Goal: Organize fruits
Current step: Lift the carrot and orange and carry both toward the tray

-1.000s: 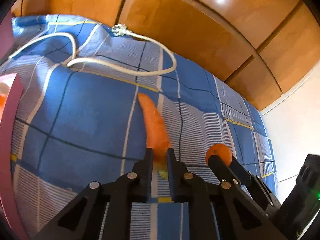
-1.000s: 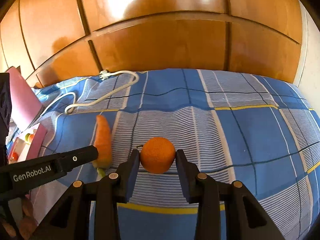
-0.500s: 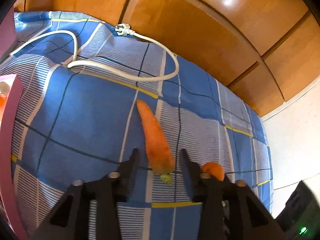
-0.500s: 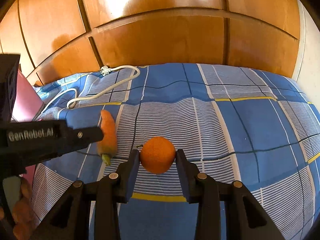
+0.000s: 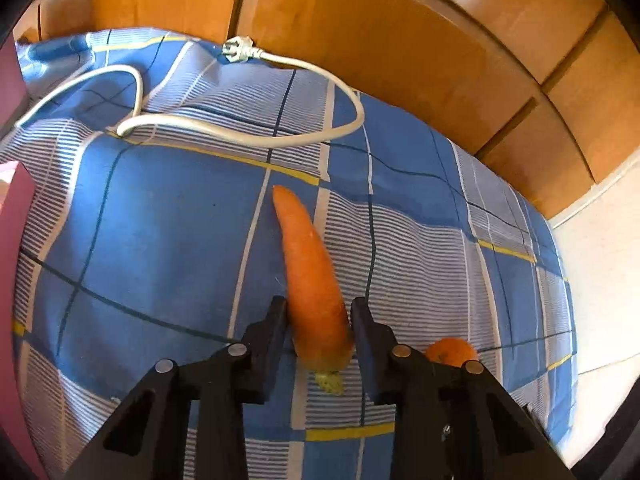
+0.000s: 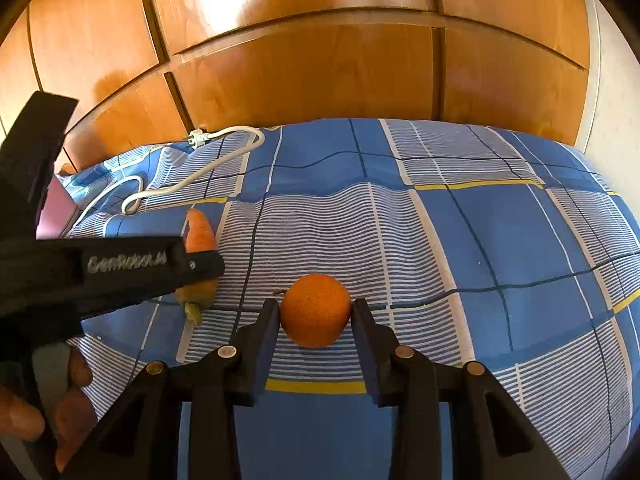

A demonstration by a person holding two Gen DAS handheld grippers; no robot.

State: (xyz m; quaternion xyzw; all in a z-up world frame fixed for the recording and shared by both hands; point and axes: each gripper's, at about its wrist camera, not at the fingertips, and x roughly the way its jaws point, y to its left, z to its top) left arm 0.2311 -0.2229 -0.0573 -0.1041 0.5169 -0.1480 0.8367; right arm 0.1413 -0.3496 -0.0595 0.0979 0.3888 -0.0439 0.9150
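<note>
Far left: pink box (image 5: 18, 188) at frame edge, contents not readable. White power cord (image 5: 248, 136) looped on the blue checked bedspread (image 5: 152, 216), plug (image 5: 236, 49) up by the wooden headboard (image 5: 400, 40); well clear of both fruits.

Left tongs (image 5: 318, 312): closing now, carrot (image 5: 310, 276) between the jaws at its thick end, green stub poking out below. Pads at or almost on the skin; firm clamp not confirmed. Carrot lying on the bed, tip pointing toward the headboard.

Right tongs (image 6: 315, 310): clenched on the tangerine (image 6: 315, 310), pads pressing both sides. Tangerine low against the bedspread, lifted or resting not clear.

Risks, as judgement only:
- Carrot tapered, gripped at one end only. Long free end likely to swing or pivot on lift; possible slip along the taper toward the thin end.
- Soft bedding: possible pinch of fabric under the jaws, dragging the cover up with the carrot.
- Round tangerine on two flat pads: roll-out possible if squeeze drops or wrist tilts.
- Both tongs close together: collision on a crossing move toward the box.
</note>
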